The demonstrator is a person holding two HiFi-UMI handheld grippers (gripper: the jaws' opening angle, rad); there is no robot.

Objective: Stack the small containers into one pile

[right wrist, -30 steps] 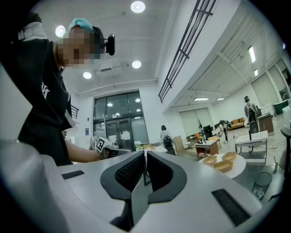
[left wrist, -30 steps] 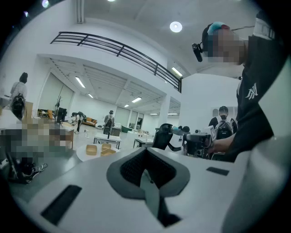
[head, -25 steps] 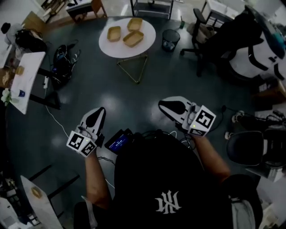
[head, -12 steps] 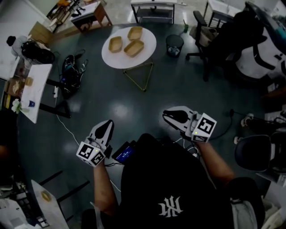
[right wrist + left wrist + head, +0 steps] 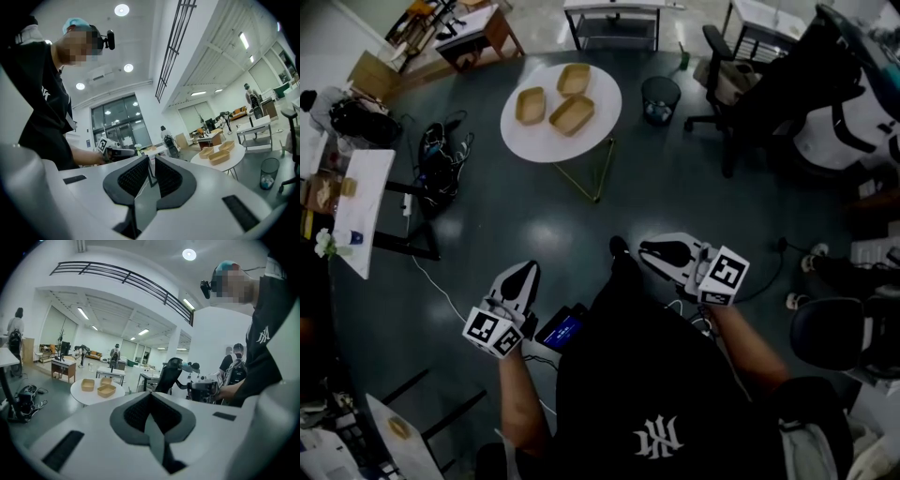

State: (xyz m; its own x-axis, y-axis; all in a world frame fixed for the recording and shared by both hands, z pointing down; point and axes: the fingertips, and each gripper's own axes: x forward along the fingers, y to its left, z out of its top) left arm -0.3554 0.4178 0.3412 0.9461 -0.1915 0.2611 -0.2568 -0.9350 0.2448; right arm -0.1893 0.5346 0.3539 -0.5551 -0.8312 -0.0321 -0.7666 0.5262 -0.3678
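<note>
Three tan shallow containers [image 5: 531, 105] [image 5: 574, 80] [image 5: 572, 114] lie apart on a round white table [image 5: 605, 101] far ahead of me. In the left gripper view the same containers [image 5: 87, 385] [image 5: 107, 390] look small and distant. My left gripper [image 5: 526, 270] is held low over the dark floor, shut and empty. My right gripper [image 5: 643, 247] hangs beside it, its pads almost touching with nothing between them. The right gripper view shows the containers [image 5: 219, 156] on the table [image 5: 234, 160], well beyond the jaws.
A round waste bin [image 5: 660, 96] stands right of the table. An office chair [image 5: 724, 58] is at the back right. Bags [image 5: 439, 141] and a cable lie on the floor at left, near a white side table [image 5: 358, 202]. A desk [image 5: 614, 14] stands behind.
Both grippers sit lower in the head view, still shut and empty. The round table has shifted down a little in the picture, and a shoe now shows between the grippers.
</note>
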